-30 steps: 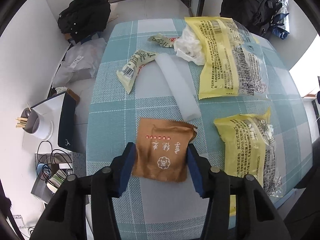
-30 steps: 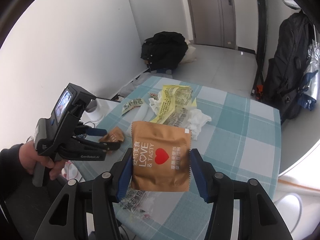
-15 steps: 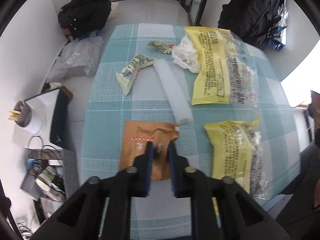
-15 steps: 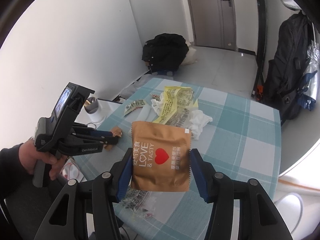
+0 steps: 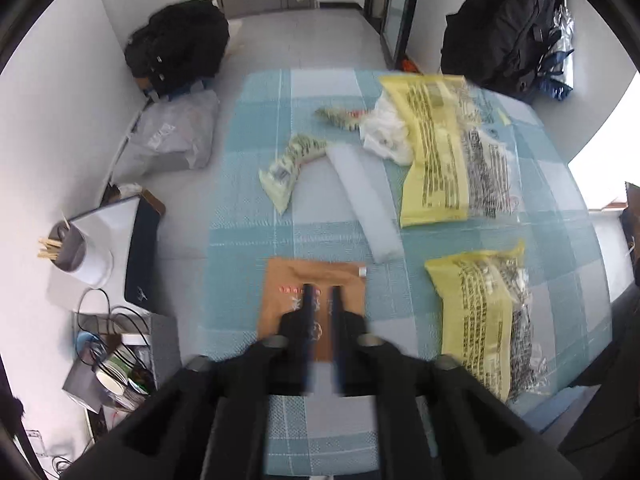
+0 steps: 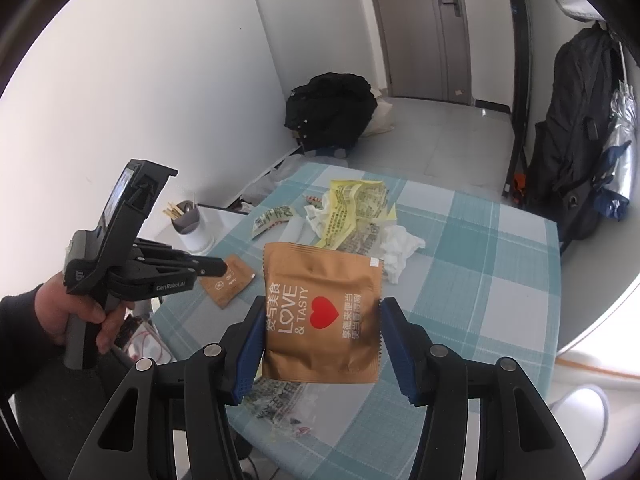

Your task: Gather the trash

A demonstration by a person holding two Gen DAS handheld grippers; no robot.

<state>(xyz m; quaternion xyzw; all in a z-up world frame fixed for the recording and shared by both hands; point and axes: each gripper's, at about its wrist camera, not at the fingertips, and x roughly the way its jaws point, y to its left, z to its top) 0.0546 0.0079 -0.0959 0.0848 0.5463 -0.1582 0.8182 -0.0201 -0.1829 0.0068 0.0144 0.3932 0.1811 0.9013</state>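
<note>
My left gripper (image 5: 320,292) points steeply down over the small brown sachet (image 5: 280,312) lying flat on the checked bench (image 5: 240,280); its jaws have just been opening, stand narrowly apart and blurred, and I cannot tell whether the pads touch it. My right gripper (image 6: 322,322) clamps a larger brown "LOVE & TASTY" packet (image 6: 320,312) upright above the bench's near edge.

Two tool-mounted fisheyes, both over table (image 5: 248,240)
</note>
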